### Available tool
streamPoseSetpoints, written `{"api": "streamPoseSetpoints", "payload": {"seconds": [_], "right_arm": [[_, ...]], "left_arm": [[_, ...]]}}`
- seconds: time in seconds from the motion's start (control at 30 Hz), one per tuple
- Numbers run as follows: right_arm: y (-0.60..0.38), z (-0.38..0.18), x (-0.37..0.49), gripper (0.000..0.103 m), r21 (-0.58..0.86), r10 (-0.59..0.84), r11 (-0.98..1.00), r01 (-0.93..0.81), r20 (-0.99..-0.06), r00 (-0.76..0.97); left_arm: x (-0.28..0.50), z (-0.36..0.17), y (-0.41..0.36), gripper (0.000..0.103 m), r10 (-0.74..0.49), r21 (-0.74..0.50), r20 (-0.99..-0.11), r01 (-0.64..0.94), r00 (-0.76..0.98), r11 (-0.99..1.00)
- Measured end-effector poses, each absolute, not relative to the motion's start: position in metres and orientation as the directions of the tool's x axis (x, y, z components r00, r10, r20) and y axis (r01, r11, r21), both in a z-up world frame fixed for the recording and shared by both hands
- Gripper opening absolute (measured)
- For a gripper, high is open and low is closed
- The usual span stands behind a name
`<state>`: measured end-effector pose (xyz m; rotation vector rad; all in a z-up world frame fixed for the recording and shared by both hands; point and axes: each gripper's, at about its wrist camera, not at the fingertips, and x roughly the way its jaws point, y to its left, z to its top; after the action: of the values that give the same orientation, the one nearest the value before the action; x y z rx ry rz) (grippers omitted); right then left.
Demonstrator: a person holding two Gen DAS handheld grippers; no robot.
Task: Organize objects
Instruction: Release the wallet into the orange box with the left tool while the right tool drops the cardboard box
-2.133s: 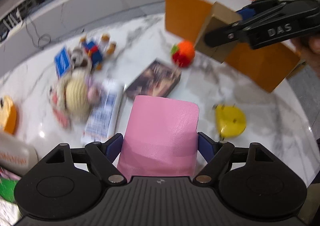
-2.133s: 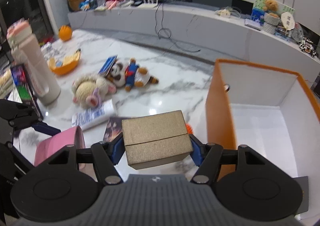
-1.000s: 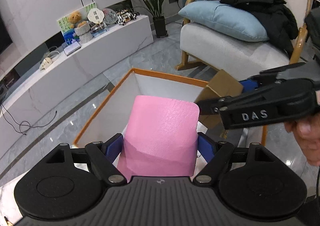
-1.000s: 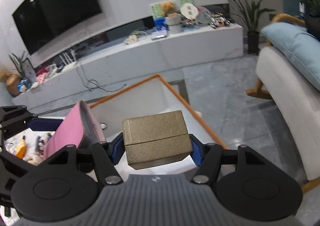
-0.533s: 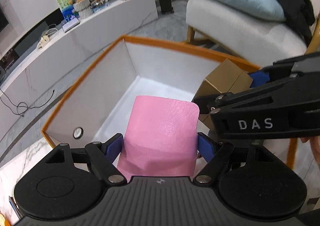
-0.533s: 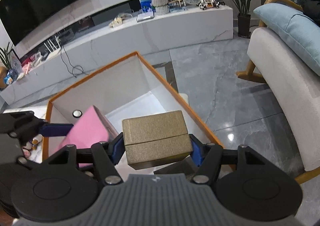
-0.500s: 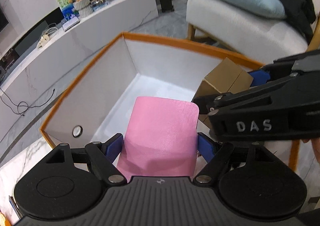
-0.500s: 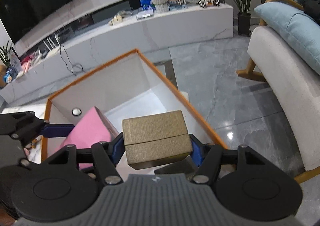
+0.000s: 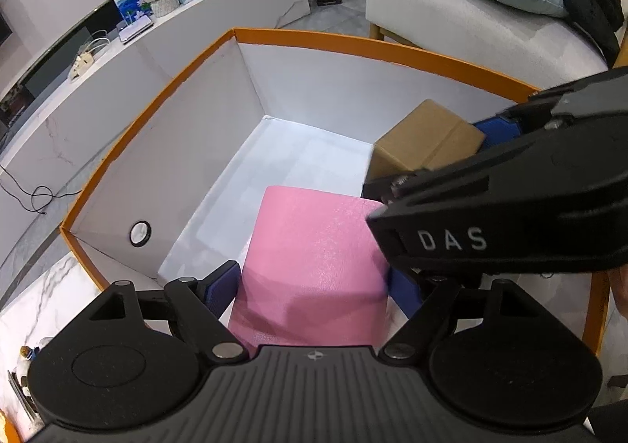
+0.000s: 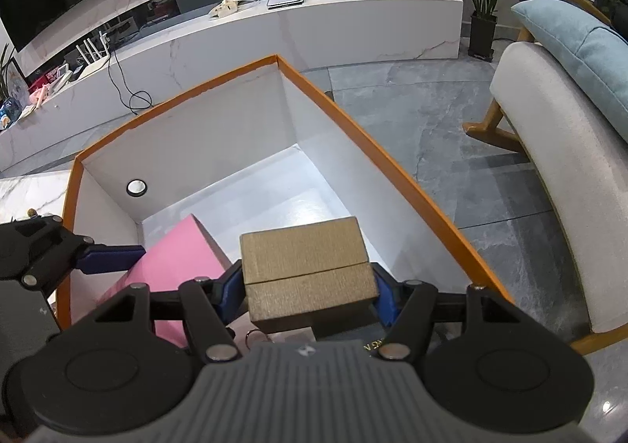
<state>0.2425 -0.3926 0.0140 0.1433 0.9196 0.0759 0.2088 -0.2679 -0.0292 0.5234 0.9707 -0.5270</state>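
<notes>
An orange storage box (image 9: pixel 353 41) with white inside walls stands open below both grippers. A pink box (image 9: pixel 314 247) sits between the pads of my left gripper (image 9: pixel 314 282), low inside the storage box. Those jaws are opening, though the pads still look in contact with its sides. My right gripper (image 10: pixel 306 288) is shut on a brown cardboard box (image 10: pixel 306 270), held over the storage box's right half. The brown box (image 9: pixel 428 137) shows just right of the pink one in the left wrist view. The pink box (image 10: pixel 176 258) leans at the lower left in the right wrist view.
A grey armchair (image 10: pixel 557 176) with a blue cushion stands right of the storage box (image 10: pixel 392 176). A long white console (image 10: pixel 274 31) with toys and cables runs behind. The marble tabletop (image 9: pixel 39 294) shows at the left edge. A small keyring (image 10: pixel 255 337) lies on the box floor.
Both grippers have come down and tipped further into the orange box with their loads. The box's floor and walls now fill more of both views.
</notes>
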Motion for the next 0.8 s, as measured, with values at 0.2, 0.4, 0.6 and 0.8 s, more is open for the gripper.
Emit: {"api": "streamPoseSetpoints", "payload": {"seconds": [0.2,0.4,0.6,0.8], "right_arm": [[-0.395,0.027,0.239,0.073,0.186,0.143,0.982,-0.002,-0.749,0.646],[-0.402,0.039,0.233,0.073,0.224,0.144,0.974,0.026,-0.705,0.695],[-0.407,0.051,0.227,0.073,0.261,0.151,0.965,0.039,-0.667,0.729],[-0.406,0.057,0.225,0.073,0.263,0.152,0.964,0.035,-0.657,0.738]], "left_arm": [[0.21,-0.028,-0.267,0.096,-0.197,0.161,-0.866,0.631,0.459,0.759],[0.208,-0.012,-0.26,0.098,-0.249,0.125,-0.83,0.601,0.499,0.79],[0.204,0.01,-0.249,0.099,-0.295,0.095,-0.789,0.581,0.54,0.808],[0.2,0.02,-0.233,0.099,-0.312,0.07,-0.773,0.563,0.552,0.823]]}}
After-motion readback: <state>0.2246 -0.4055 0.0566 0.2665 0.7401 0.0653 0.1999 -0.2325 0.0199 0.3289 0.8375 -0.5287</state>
